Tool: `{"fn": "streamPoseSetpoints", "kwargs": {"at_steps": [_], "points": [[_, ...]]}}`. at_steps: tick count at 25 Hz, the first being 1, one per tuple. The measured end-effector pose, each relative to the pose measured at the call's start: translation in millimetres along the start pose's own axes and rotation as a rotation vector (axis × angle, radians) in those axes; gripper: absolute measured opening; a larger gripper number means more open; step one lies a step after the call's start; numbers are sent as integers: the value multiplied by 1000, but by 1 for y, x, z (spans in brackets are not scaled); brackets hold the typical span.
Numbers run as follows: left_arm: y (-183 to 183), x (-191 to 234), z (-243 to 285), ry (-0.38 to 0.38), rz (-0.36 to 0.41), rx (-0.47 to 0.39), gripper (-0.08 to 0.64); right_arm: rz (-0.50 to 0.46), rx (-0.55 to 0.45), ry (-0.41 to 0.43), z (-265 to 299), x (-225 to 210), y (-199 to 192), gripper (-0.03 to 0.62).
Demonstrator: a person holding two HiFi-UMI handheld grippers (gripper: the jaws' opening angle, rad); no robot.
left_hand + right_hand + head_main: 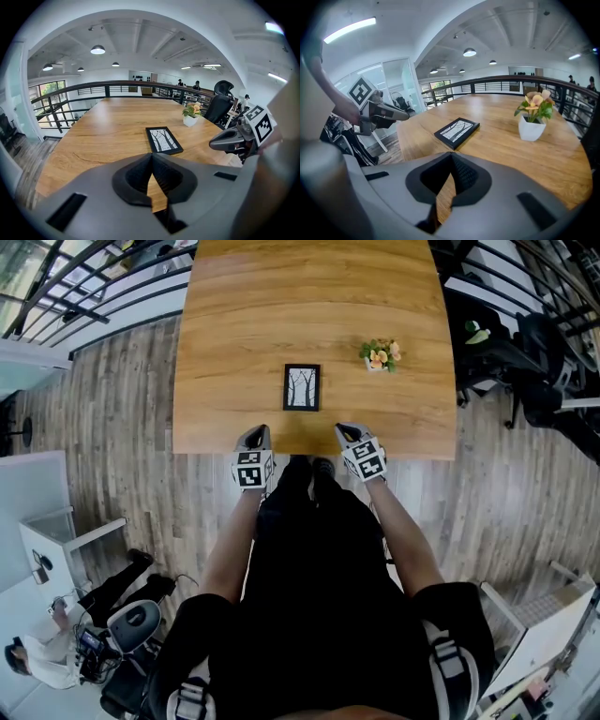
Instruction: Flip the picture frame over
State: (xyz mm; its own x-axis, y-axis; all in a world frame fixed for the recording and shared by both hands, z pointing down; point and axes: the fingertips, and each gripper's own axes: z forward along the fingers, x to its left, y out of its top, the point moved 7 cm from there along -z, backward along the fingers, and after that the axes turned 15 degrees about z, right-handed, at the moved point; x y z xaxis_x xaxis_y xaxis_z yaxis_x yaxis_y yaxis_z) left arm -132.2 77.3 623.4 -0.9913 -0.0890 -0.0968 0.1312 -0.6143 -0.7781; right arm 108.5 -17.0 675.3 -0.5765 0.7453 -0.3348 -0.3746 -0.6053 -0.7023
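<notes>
So our left gripper (254, 435) hangs over the near edge of the wooden table (234, 324), jaws pressed together with nothing in them. The picture frame (302, 387) lies flat with its tree print facing up, a bit farther in and untouched. Our right gripper (349, 432) is at the near edge too, also closed and empty, and a little potted plant (380, 354) stands right of the frame

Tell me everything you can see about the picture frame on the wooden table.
The picture frame is a small rectangle with a thin black border around a white print of bare dark trees. It lies flat, picture side up, on the wooden table, near its front edge, left of the potted flowers. Only the table touches it; the left gripper and right gripper are short of it, both shut.
</notes>
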Motion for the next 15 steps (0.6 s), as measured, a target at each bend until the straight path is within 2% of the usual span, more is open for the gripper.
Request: {"fn": "streamPoseSetpoints", "kwargs": {"at_steps": [15], "points": [[-3,-1,-1,-16,1,-1,20,2,6,-12,-3,5,0,8]]}}
